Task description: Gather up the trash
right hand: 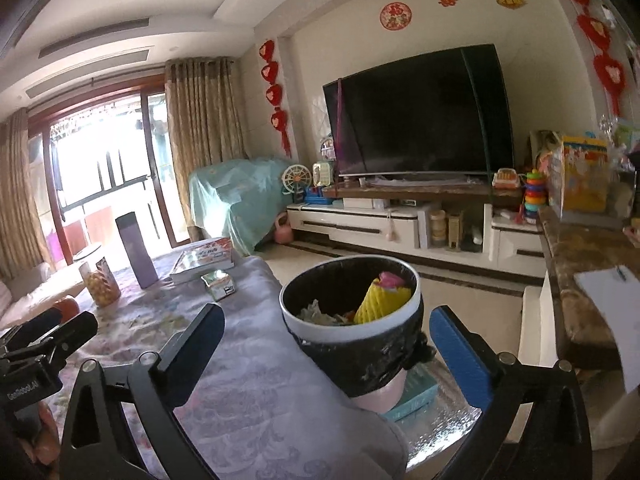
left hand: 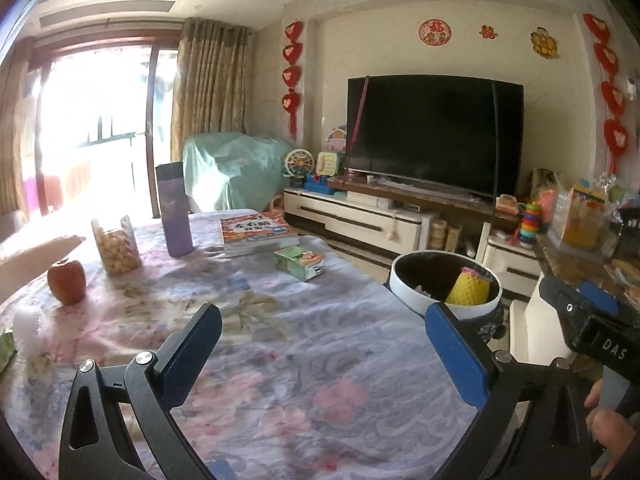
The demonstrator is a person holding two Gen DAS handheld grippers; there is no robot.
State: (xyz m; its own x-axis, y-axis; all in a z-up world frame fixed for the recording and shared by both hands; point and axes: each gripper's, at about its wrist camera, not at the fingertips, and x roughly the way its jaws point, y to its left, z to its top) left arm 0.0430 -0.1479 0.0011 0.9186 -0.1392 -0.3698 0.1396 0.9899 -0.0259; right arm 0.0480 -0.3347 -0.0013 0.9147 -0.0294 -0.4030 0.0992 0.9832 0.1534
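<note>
A round trash bin with a white rim and a black liner stands just off the table's right edge. It holds a yellow foam net, a pink scrap and pale wrappers. My right gripper is open in front of the bin, with nothing between its blue pads. My left gripper is open over the flowered tablecloth and holds nothing. From there the bin lies ahead to the right. A blurred white lump lies at the table's left edge.
On the table are an apple, a jar of snacks, a purple bottle, a book and a small green box. A person's arm reaches in from the left. A TV stand lines the far wall.
</note>
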